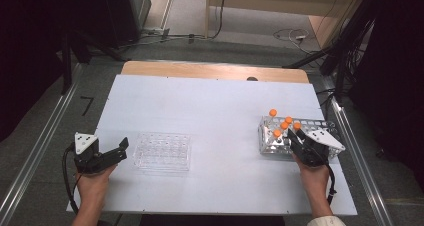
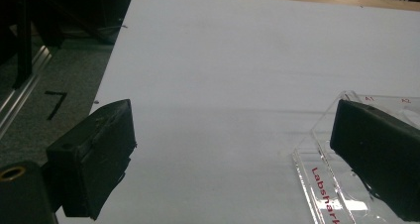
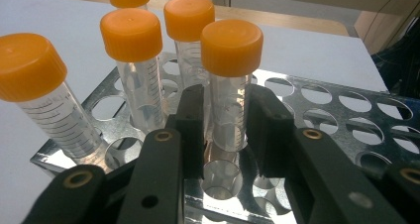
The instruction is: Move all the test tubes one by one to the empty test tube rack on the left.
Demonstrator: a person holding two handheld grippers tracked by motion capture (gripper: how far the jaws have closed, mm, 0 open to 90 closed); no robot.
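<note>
Five orange-capped tubes stand in the metal rack (image 1: 322,123) at the right of the counter (image 1: 210,111). The right hand-held gripper (image 3: 225,130) has its jaws pressed on the clear body of the nearest tube (image 3: 230,85), just below the cap — clamped, w/ the tube upright and its foot down in a rack hole. In the high view that same right hand-held gripper (image 1: 295,138) sits at the rack's near edge.

The left hand-held gripper (image 1: 122,148) rests low at the left w/ jaws wide apart and nothing between them, one jaw tip just beside the clear plastic tray (image 1: 162,151). In the left gripper view the tray's corner (image 2: 327,184) shows red lettering.

Progress, as I judge it: early. The tray looks empty, all tubes are in the rack, so approx. nothing has been moved yet — the first tube is gripped but not lifted. Left to do, prob.: pull it out and carry it across, then the other four tubes (image 3: 131,35). Whether the tray is the goal I can't tell.

Surface: white sheet over a wooden top, a bare wood strip at the far edge. Room: grey floor, metal rails either side, cables and dark stands beyond.
</note>
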